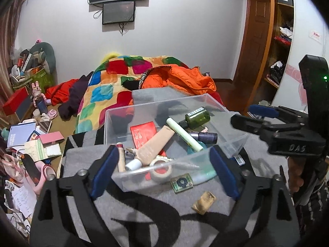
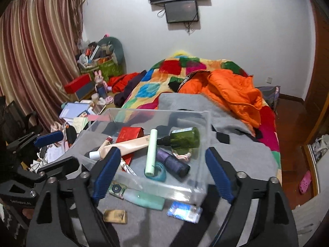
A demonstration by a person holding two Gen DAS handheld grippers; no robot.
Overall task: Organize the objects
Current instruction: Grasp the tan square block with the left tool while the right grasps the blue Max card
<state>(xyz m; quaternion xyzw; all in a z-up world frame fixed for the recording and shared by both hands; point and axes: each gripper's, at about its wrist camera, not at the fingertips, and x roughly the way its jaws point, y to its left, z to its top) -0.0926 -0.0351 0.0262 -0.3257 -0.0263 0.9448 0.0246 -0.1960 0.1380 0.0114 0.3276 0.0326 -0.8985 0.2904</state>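
A clear bin (image 1: 115,121) sits on a grey blanket (image 1: 144,210) at the foot of a bed (image 1: 98,94). Inside it lie a green bottle (image 1: 197,117), a pale green tube (image 1: 184,134) across a purple bottle (image 1: 205,137), a beige tube (image 1: 154,148), a red packet (image 1: 143,131) and a tape roll (image 1: 161,169). On the blanket just before the bin's near wall are a small patterned tin (image 1: 182,183), a mint tube (image 2: 145,199) partly under the bin's edge, a tan sachet (image 1: 204,202) and a blue packet (image 2: 184,210). The left hand-held gripper (image 1: 164,173) is spread wide and grasps nothing, its blue pads (image 1: 104,170) either side of the bin's near corner. The right hand-held gripper (image 2: 164,173) is likewise spread wide and empty, above the bin's near wall. An orange jacket (image 2: 232,94) and a patchwork quilt (image 1: 107,82) lie on the bed beyond.
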